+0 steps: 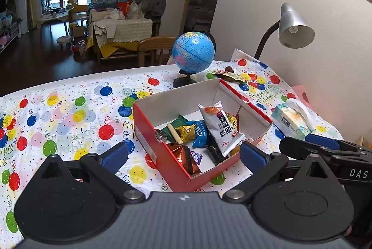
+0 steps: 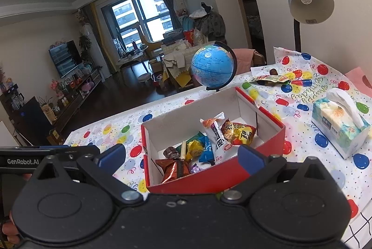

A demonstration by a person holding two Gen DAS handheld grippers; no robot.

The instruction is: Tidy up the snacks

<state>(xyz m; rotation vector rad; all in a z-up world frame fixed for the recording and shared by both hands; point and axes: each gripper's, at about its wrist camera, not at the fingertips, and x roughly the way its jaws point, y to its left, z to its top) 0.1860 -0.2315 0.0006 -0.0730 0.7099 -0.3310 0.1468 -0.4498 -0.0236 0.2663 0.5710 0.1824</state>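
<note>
A red cardboard box [image 1: 162,156] with a white inside stands on the balloon-print tablecloth and holds several snack packets, among them a white packet [image 1: 220,128] and a brown foil one [image 1: 183,158]. It also shows in the right wrist view [image 2: 267,139], with the white packet [image 2: 218,137] and an orange packet [image 2: 239,132] inside. A loose snack packet [image 1: 229,75] lies on the cloth behind the box, by the globe; the right wrist view shows it too [image 2: 269,79]. My left gripper [image 1: 183,156] is open and empty above the box's near side. My right gripper [image 2: 181,158] is open and empty over the box.
A blue globe [image 1: 193,54] stands behind the box. A desk lamp [image 1: 293,27] leans over the table's far right. A tissue box [image 2: 339,130] sits right of the red box. The table's far edge [image 1: 81,78] drops to the dark floor.
</note>
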